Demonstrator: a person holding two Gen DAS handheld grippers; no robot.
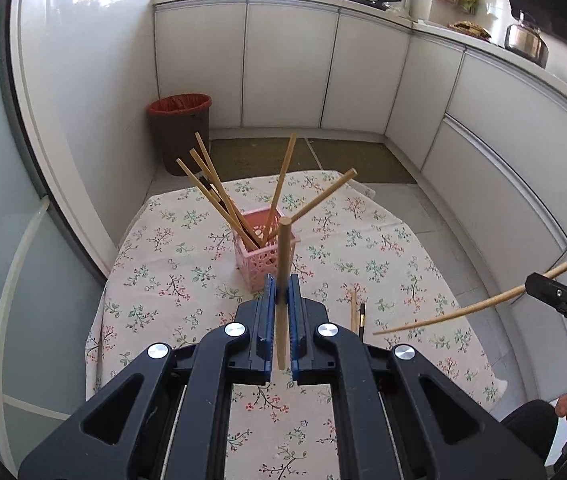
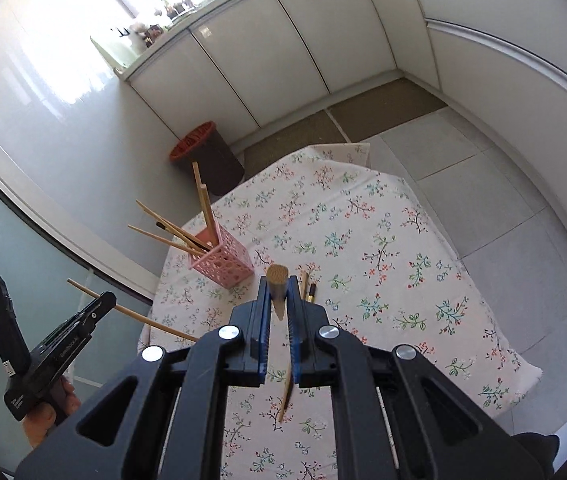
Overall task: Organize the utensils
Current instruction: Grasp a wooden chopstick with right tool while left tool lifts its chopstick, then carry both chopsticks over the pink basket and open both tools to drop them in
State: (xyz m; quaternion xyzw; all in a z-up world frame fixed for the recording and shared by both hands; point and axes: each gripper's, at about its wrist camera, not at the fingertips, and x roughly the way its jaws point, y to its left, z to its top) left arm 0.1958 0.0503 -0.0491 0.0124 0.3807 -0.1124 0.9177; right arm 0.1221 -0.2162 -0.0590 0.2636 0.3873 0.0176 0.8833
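In the left wrist view, at 12 o'clock from the left gripper [image 1: 282, 292]: pink basket [image 1: 265, 258] on the flowered tablecloth [image 1: 171, 240], with wooden chopsticks [image 1: 211, 188] fanned inside. Clamped on one upright chopstick [image 1: 282, 264].

In the right wrist view, basket [image 2: 223, 262] at 11 o'clock. Right gripper [image 2: 277, 300] squeezed shut on another chopstick [image 2: 277, 276], end toward camera. Two more sticks [image 2: 308, 286] flat on the cloth.

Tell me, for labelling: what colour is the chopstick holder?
Pink holder, clearest in the right wrist view.
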